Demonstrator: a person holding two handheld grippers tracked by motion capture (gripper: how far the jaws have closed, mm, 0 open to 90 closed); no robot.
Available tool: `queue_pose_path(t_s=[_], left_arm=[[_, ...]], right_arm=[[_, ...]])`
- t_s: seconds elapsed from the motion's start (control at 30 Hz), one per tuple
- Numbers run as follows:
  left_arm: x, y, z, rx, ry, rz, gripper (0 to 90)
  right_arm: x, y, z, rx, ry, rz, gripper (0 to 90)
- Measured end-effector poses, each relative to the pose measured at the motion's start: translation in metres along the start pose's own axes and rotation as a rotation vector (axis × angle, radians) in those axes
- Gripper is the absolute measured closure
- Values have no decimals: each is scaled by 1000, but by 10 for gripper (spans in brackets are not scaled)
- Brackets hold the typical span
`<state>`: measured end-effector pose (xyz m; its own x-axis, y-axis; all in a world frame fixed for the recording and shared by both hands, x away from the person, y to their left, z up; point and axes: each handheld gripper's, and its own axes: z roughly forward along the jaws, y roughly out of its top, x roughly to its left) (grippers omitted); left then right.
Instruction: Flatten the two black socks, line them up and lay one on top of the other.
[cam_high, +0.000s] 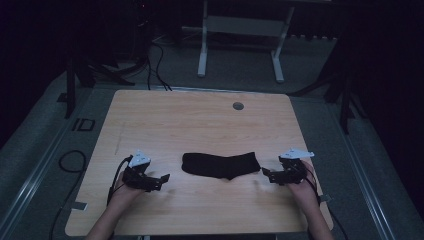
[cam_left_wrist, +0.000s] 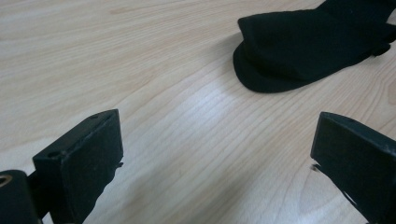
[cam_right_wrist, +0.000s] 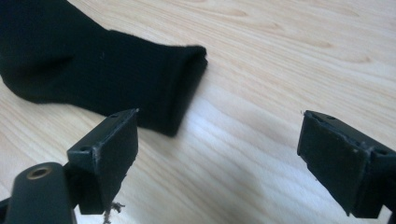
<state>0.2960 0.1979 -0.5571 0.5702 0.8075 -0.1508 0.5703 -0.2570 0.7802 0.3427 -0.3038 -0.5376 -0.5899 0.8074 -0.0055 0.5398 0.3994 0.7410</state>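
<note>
between our two tongs, on the table, lies a black sock, its long axis running left to right. right tongs sit just beside the cuff; left tongs stand a little farther from the toe. both are wide open and hold nothing. we judge the right nearer for a first grasp.

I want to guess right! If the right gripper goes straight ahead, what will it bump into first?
Probably the black sock. The right gripper is open and points at its cuff end; bare table lies between. Its left jaw looks nearest, though depth is hard to judge.
</note>
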Motion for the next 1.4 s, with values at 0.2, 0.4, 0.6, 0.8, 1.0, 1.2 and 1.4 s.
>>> queue_pose_path(t_s=[0.2, 0.4, 0.6, 0.8, 1.0, 1.2, 1.4], left_arm=[[3, -11, -10, -13, 13, -14, 25], [5, -20, -18, -13, 29, -23, 25], [9, -32, -26, -14, 48, -42, 25], [15, -40, -34, -16, 70, -61, 25], [19, -47, -46, -37, 100, -76, 26], [24, -55, -56, -48, 135, -91, 25], [26, -62, -64, -71, 163, -108, 25]], right_arm=[[-5, -11, -10, -4, -16, 14, 121], [-13, -24, -16, -6, -34, 49, 121], [-20, -38, -24, 6, -61, 85, 118], [-28, -53, -34, 3, -100, 118, 106], [-35, -66, -44, -40, -144, 141, 106], [-40, -82, -55, -49, -173, 191, 106], [-40, -90, -63, -82, -210, 227, 106]])
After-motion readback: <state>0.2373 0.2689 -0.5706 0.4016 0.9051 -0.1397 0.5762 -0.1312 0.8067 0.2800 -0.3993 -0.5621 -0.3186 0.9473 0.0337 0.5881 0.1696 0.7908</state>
